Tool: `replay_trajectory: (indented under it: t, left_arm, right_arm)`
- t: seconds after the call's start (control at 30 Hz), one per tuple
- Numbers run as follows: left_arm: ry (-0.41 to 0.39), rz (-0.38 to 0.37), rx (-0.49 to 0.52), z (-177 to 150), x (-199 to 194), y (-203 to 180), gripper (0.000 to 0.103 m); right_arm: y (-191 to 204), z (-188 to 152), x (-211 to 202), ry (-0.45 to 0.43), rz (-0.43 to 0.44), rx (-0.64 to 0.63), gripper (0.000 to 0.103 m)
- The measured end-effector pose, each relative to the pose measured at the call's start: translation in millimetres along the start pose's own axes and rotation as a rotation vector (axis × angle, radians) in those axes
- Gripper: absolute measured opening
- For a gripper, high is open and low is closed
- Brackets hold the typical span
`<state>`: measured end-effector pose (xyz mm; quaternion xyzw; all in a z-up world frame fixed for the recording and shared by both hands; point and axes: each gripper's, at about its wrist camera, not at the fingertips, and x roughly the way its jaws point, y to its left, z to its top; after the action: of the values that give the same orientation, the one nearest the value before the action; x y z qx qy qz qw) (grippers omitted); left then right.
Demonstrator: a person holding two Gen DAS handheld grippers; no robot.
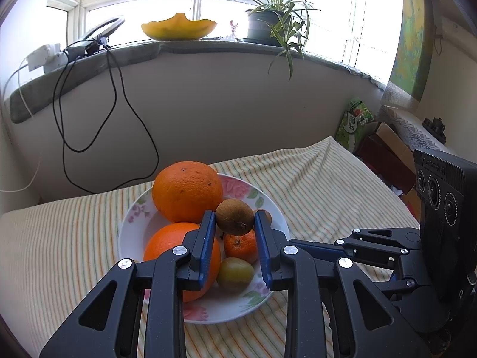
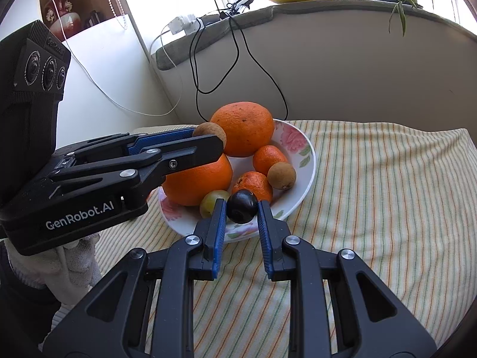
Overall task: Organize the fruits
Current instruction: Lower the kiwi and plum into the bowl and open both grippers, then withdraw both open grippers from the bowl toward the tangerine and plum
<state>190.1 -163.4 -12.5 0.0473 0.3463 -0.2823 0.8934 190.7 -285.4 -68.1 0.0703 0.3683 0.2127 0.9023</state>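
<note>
Fruits sit heaped in a flowered white bowl point(image 2: 308, 161) on the striped cloth point(image 2: 387, 208), and both of your grippers are at it.

Your left gripper point(image 1: 234, 217) reaches in level from the bowl's 9 o'clock side as the right wrist camera sees it, fingers pointing across the fruit. Its blue pads pinch a small brown round fruit point(image 1: 234, 216), held above the pile. In the right wrist view that same brown fruit point(image 2: 208, 132) shows at the fingertip, against the upper big orange point(image 2: 243, 128). A white-gloved hand point(image 2: 74, 265) shows under the left gripper's body, at the 8 o'clock corner of that view.

Your right gripper point(image 2: 242, 210) comes in low from the bowl's 6 o'clock edge, fingers aimed forward and slightly down. Its pads close on a dark, near-black round fruit point(image 2: 242, 210) just over the near rim.

In the bowl, from the right wrist view: a second big orange point(image 2: 198, 182) lies at 9 o'clock, partly under the left gripper's finger. Two small tangerines lie toward 3 o'clock, one point(image 2: 269, 159) farther back, one point(image 2: 253, 186) nearer. Another brown round fruit point(image 2: 281, 175) rests between them on the right. A greenish grape-like fruit point(image 2: 213, 203) sits at 7 o'clock, just beside the right gripper's left pad.

At 12 o'clock, a yellow dish point(image 1: 179, 29) and a potted plant point(image 1: 268, 24) stand on the windowsill.
</note>
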Motion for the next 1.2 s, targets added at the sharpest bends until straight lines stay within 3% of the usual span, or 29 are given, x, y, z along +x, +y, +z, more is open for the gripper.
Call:
replay_trajectory:
  t: [0.33, 0.4, 0.6, 0.67, 0.73, 1.0, 1.2]
  left_arm:
    - [-0.003, 0.015, -0.002, 2, 0, 4, 0.026]
    - [-0.006, 0.019, -0.006, 2, -1, 5, 0.031]
    - [-0.011, 0.022, -0.009, 1, -4, 7, 0.033]
    - [-0.015, 0.025, -0.006, 0, -5, 6, 0.040]
    - [-0.019, 0.028, -0.003, 1, -7, 6, 0.043]
    - [-0.045, 0.053, -0.008, 3, -17, 4, 0.068]
    - [-0.057, 0.070, -0.014, 3, -25, 1, 0.072]
  right_arm:
    - [4, 0, 3, 0.007, 0.008, -0.017, 0.022]
    - [4, 1, 3, 0.005, 0.007, -0.017, 0.023]
    - [6, 1, 2, 0.006, 0.006, -0.019, 0.025]
    - [6, 1, 1, -0.001, 0.000, -0.018, 0.046]
    - [6, 1, -3, -0.020, -0.010, -0.019, 0.058]
    - [5, 0, -11, -0.033, -0.020, -0.017, 0.075]
    - [7, -2, -17, -0.040, -0.032, -0.013, 0.082]
